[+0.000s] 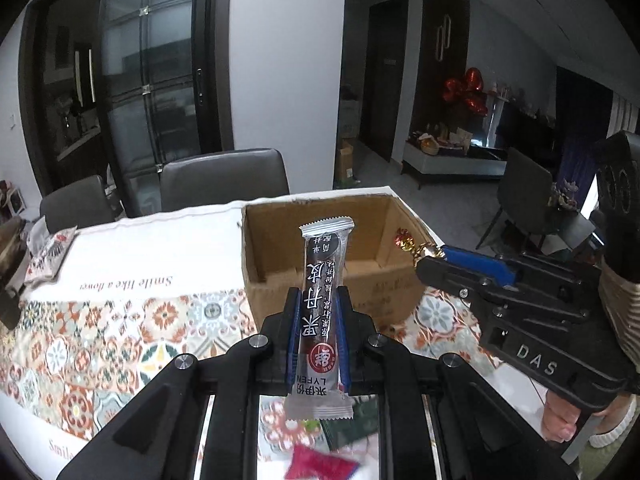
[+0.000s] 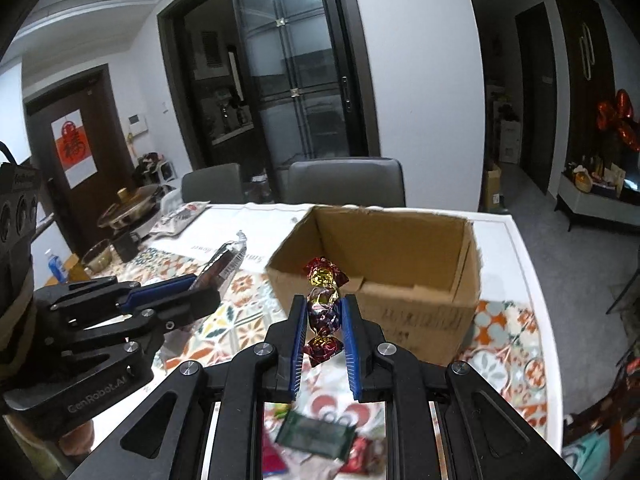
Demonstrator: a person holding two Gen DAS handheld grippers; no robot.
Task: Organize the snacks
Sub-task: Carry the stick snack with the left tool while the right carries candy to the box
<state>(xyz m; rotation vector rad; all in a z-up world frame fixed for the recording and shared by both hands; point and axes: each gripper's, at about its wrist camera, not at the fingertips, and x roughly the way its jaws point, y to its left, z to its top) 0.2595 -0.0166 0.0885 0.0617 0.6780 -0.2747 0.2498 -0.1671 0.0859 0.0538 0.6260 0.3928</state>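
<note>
Left gripper (image 1: 318,332) clamps snack bar (image 1: 324,280) before box rim (image 1: 312,200)

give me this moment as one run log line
left gripper: shut on snack bar | right gripper: shut on foil candy | cardboard box: open, ahead on table

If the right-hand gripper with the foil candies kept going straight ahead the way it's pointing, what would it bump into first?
Probably the cardboard box: the right gripper, shut on the foil candies, points at its near wall or open top. Depth is hard to judge.
</note>
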